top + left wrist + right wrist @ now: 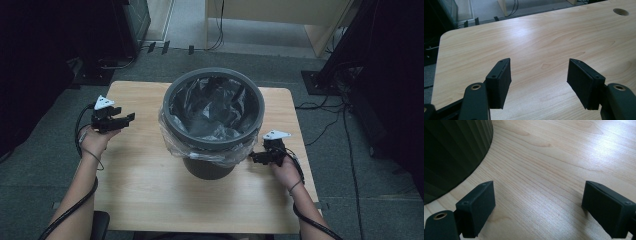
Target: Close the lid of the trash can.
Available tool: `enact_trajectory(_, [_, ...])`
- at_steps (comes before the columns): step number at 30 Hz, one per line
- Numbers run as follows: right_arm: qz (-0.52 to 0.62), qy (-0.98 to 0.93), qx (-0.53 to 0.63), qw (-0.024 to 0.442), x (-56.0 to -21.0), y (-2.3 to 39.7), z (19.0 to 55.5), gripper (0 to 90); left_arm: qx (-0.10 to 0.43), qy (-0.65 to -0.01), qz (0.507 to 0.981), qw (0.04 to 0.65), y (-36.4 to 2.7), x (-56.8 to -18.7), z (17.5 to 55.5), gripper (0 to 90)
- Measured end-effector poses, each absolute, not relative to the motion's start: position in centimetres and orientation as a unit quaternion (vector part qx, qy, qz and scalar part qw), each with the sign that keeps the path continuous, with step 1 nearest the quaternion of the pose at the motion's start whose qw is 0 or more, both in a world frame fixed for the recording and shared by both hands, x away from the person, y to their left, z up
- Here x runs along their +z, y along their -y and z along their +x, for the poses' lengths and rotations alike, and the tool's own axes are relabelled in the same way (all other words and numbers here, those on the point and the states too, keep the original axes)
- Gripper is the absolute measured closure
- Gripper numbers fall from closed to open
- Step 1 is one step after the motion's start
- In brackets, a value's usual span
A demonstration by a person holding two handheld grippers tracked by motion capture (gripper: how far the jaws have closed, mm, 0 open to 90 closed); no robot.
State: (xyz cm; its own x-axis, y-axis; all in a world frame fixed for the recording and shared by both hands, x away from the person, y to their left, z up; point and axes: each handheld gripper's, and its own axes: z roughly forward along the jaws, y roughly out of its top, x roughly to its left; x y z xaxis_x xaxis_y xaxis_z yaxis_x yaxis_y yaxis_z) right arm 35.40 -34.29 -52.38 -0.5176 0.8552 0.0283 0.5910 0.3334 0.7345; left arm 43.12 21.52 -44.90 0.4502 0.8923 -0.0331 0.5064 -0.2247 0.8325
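Grey ribbed bin (212, 125), clear liner (220, 150) folded over its rim.

Black hand-held gripper (131, 118), white three-cornered plate (103, 103), black cable (75, 207)

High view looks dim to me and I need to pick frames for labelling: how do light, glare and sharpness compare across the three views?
High view: dim and soft, the surroundings nearly black, the bin with its liner readable. Left gripper view: bright, with a pale sheen on the table; the open jaws look sharp. Right gripper view: a sheen on the wood at upper right, crisp grain, the bin's ribbed wall in deep shadow.
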Motion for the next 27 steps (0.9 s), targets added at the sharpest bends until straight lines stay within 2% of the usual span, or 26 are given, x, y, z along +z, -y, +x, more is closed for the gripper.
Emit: enact_trajectory(27, [0.455,-0.795,0.356,0.186,-52.4,34.3,35.4,10.8,0.244,-0.472,0.749,0.396,-22.0,-48.4,42.6,34.9])
